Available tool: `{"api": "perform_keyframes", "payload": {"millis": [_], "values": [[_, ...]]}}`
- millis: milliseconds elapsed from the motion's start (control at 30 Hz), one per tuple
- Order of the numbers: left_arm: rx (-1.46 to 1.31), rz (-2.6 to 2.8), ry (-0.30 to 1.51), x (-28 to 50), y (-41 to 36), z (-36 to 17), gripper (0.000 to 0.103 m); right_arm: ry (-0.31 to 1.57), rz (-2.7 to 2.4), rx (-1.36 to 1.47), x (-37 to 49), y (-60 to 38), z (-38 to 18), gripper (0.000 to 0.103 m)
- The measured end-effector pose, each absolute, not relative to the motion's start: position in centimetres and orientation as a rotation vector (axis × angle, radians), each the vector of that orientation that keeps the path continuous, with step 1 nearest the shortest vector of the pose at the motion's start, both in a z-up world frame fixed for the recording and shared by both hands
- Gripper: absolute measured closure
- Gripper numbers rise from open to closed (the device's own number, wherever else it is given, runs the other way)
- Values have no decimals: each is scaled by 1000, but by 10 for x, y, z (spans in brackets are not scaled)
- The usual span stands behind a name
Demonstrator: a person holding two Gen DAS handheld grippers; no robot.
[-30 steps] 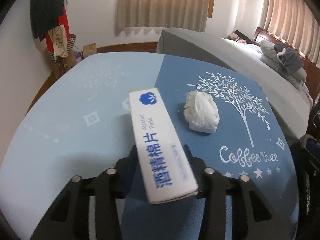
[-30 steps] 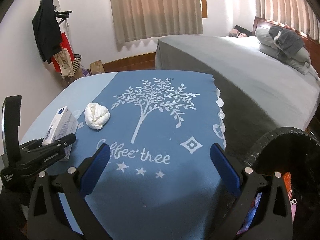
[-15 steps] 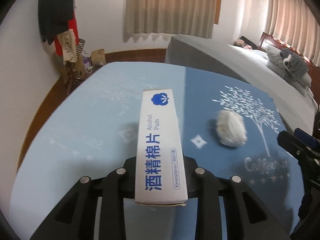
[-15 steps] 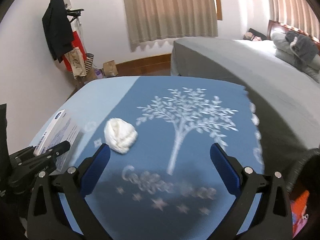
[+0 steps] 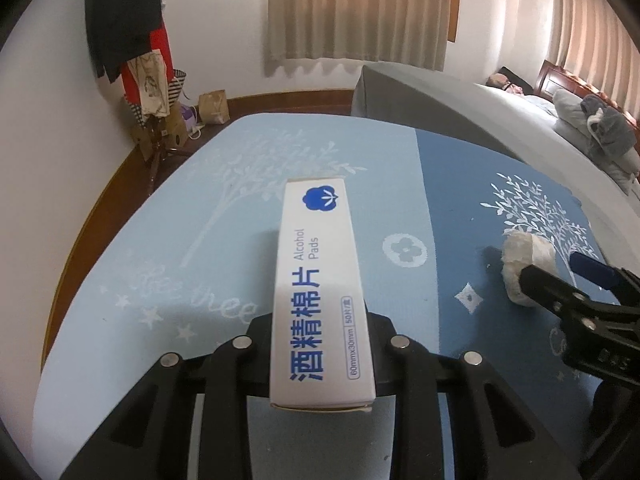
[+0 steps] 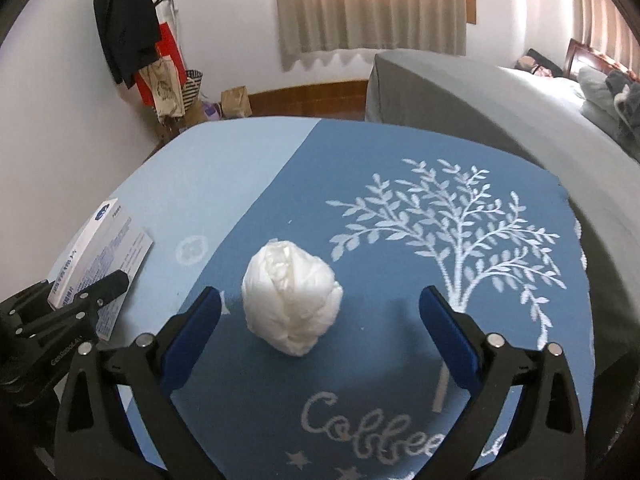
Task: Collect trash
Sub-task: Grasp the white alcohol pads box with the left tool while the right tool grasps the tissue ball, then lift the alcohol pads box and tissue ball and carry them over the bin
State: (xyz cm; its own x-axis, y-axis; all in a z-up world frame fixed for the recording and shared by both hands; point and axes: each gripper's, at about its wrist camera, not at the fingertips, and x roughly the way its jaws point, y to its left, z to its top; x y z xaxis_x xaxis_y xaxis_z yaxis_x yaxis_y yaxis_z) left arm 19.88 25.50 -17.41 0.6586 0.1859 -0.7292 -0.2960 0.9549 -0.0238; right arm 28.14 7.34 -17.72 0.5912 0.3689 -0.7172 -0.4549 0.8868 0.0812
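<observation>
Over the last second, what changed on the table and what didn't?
The right hand-held gripper swung left across the blue tablecloth and now straddles the crumpled tissue ball, jaws closing, pads not yet touching it. The left hand-held gripper shifted left too. Unchanged: it keeps its hold on the alcohol pads box, and the tissue ball lies where it was.

Soft, dim indoor light, warm daylight glowing through the drawn curtains (image 6: 372,4) at the far wall. Faint shadows sit under things on the tabletop (image 5: 160,240). Fisheye bends every edge; corners go black. Focus mostly sharp.
</observation>
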Motion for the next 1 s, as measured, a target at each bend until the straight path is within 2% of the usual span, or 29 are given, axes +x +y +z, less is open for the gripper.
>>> {"api": "perform_keyframes", "payload": {"millis": [33, 100, 167, 267, 633, 1000], "values": [[-144, 274, 808, 199, 255, -174, 73, 820, 486, -114, 283, 75, -178, 26], [-141, 274, 809, 199, 255, -174, 73, 843, 501, -107, 286, 78, -181, 32], [-142, 276, 808, 198, 256, -174, 73, 859, 527, -106, 288, 82, -182, 52], [-142, 277, 805, 196, 256, -172, 73, 856, 550, -106, 285, 83, -180, 62], [-114, 237, 761, 185, 232, -146, 73, 779, 544, -33, 257, 46, -144, 64], [-93, 118, 705, 166, 170, -110, 73, 690, 469, 23, 211, -22, -104, 63]]}}
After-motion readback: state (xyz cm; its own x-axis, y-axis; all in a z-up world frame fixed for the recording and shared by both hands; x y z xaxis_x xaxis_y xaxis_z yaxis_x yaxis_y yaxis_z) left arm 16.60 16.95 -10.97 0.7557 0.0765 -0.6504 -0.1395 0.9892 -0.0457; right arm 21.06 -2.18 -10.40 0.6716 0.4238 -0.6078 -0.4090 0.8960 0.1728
